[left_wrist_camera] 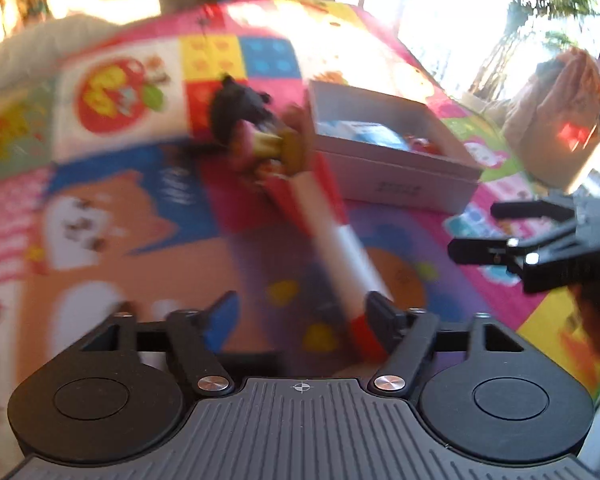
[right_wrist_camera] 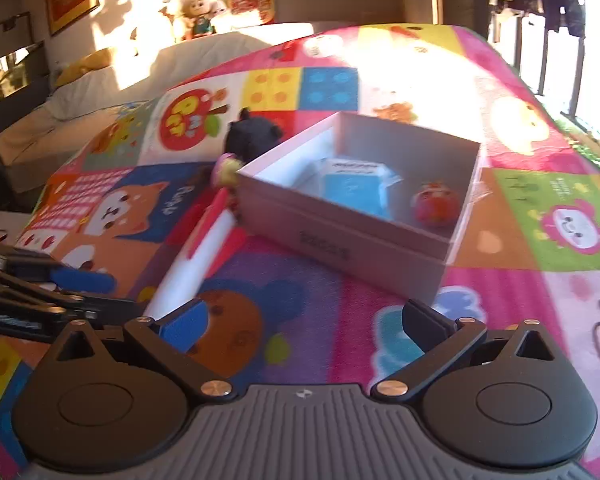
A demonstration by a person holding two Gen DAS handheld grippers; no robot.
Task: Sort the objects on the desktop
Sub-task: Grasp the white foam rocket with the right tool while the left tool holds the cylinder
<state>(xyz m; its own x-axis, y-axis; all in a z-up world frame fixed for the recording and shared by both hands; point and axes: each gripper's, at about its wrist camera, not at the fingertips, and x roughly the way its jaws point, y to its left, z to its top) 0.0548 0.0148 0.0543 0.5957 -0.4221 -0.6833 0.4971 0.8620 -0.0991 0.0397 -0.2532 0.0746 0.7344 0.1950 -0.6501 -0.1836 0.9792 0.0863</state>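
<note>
Spread wide, left gripper [left_wrist_camera: 300,312] fingers, with one red-and-white pen [left_wrist_camera: 340,236] blurred between them, its near end hidden behind the right finger, contact unclear. Spread too and empty, right gripper [right_wrist_camera: 308,320]. Lay beside one open box [right_wrist_camera: 452,248] holding two things: blue carton [right_wrist_camera: 356,188], red toy [right_wrist_camera: 436,204]; a black toy [right_wrist_camera: 252,136] partly hidden behind the box.

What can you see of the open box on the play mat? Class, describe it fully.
The box is a pale, cardboard-looking rectangular tray with no lid, sitting upright on the colourful mat. Small dark print marks its near side wall. Inside lie a blue and white carton-shaped item and a small red round toy. A large red and white pen-shaped toy lies beside its left corner; whether they touch is unclear. Neither gripper touches it.
</note>
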